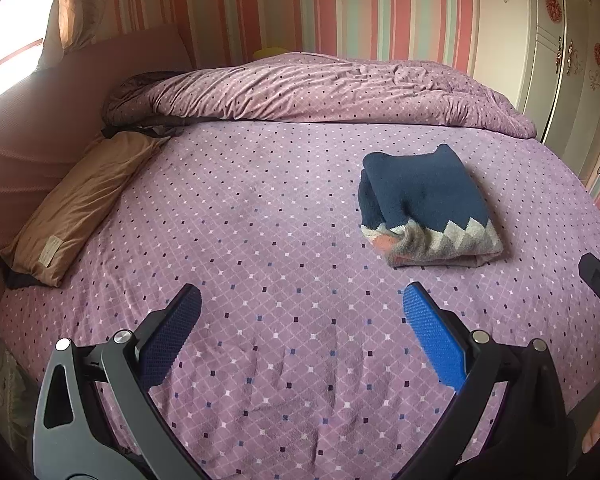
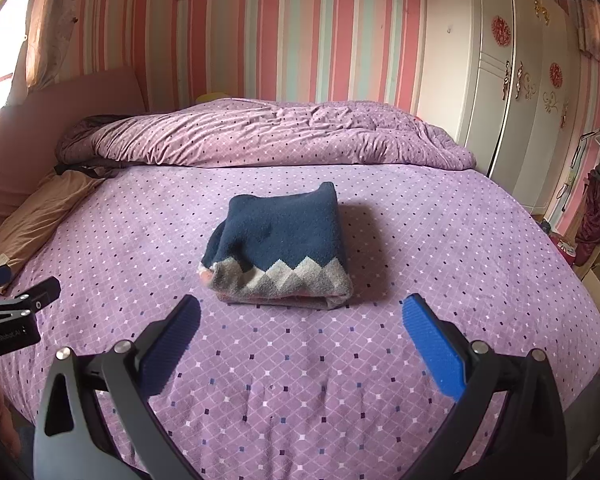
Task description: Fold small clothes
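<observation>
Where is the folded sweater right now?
The folded navy sweater lies on the purple bedspread, centred ahead of the open right gripper and right of the left gripper, short of the bunched duvet.

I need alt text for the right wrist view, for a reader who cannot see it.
A folded navy sweater with a grey zigzag hem lies on a purple dotted bedsheet, just beyond the open, empty right gripper. A rumpled duvet lies behind it.

Left wrist: looked across the bed from its foot, sweater right.
Right wrist: faced the sweater centrally, nearer.
Shared: bed, sweater.
</observation>
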Demonstrator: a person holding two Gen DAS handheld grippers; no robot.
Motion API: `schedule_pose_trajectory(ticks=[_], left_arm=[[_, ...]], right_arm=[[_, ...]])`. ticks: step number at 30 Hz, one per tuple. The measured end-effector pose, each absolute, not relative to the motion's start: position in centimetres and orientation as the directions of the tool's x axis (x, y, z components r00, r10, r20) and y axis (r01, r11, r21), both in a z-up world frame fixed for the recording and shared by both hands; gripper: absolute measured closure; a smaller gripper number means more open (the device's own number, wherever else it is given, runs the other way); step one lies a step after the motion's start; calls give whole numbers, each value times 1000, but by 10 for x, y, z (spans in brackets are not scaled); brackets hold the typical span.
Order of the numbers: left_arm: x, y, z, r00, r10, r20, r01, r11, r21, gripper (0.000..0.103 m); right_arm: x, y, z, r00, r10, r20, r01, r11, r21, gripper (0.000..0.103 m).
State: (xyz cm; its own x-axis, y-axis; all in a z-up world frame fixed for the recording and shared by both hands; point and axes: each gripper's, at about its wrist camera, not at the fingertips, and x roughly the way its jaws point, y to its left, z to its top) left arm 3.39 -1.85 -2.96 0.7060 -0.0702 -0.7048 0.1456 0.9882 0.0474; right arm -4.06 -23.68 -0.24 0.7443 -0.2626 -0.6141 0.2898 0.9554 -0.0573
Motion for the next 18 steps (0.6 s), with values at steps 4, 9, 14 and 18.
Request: schedule_pose_trajectory(ticks=[4,9,14,18], left_arm=[[33,-18,-28,704,-86,-705,158,987,38,3],[33,-16,-26,697,-95,-711,162,986,27,3],[33,-15,-24,701,-92,-707,160,987,31,3],[33,-15,-23,703,-90,-706,160,987,33,3]], right_arm=[[-42,-238,-2,742,-267,-614,295,954,-59,2],[-41,-238,-1,740,-277,-613,299,952,-68,2],[-40,-237,1,741,-278,-611,300,951,-70,2],[-39,-235,3,743,-281,-607,299,951,-74,2]])
